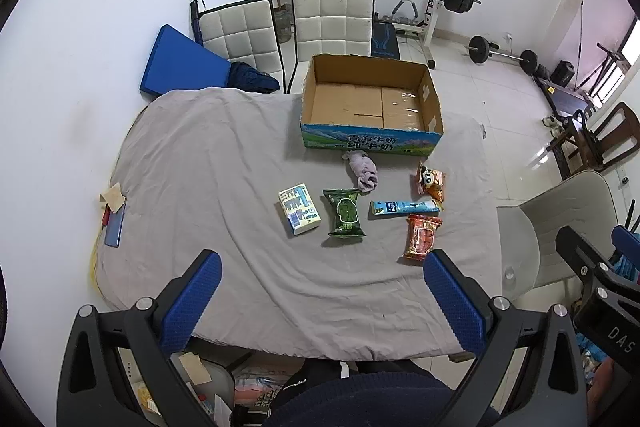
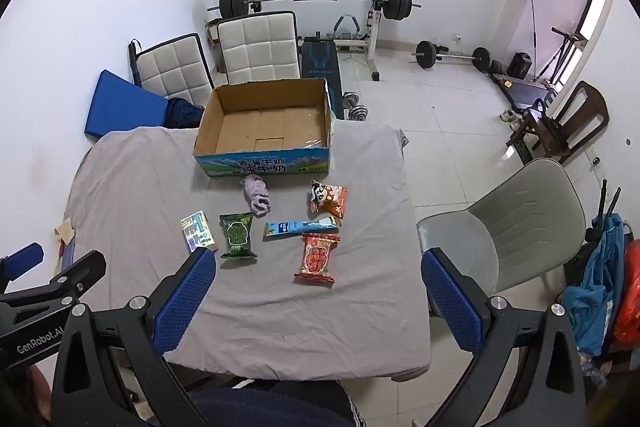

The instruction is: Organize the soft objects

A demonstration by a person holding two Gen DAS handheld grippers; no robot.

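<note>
An open, empty cardboard box [image 1: 372, 103] [image 2: 264, 125] stands at the far side of the grey-clothed table [image 1: 200, 163] [image 2: 132, 187]. In front of it lie a crumpled lilac cloth [image 1: 363, 171] [image 2: 258, 199], a white tissue pack [image 1: 299, 214] [image 2: 198, 231], a green snack bag [image 1: 345, 213] [image 2: 238, 235], a light blue tube pack [image 1: 404, 207] [image 2: 300, 225], an orange panda snack bag [image 1: 430, 181] [image 2: 329, 199] and a red snack bag [image 1: 422, 237] [image 2: 318, 257]. My left gripper [image 1: 322, 301] and right gripper [image 2: 318, 301] are open and empty, held above the table's near edge.
Two white padded chairs [image 1: 288, 27] [image 2: 224, 59] and a blue mat [image 1: 180, 63] stand behind the table. A grey chair [image 2: 516, 227] is at the right. A phone [image 1: 114, 225] lies at the table's left edge. Barbell racks [image 2: 320, 3] line the back wall.
</note>
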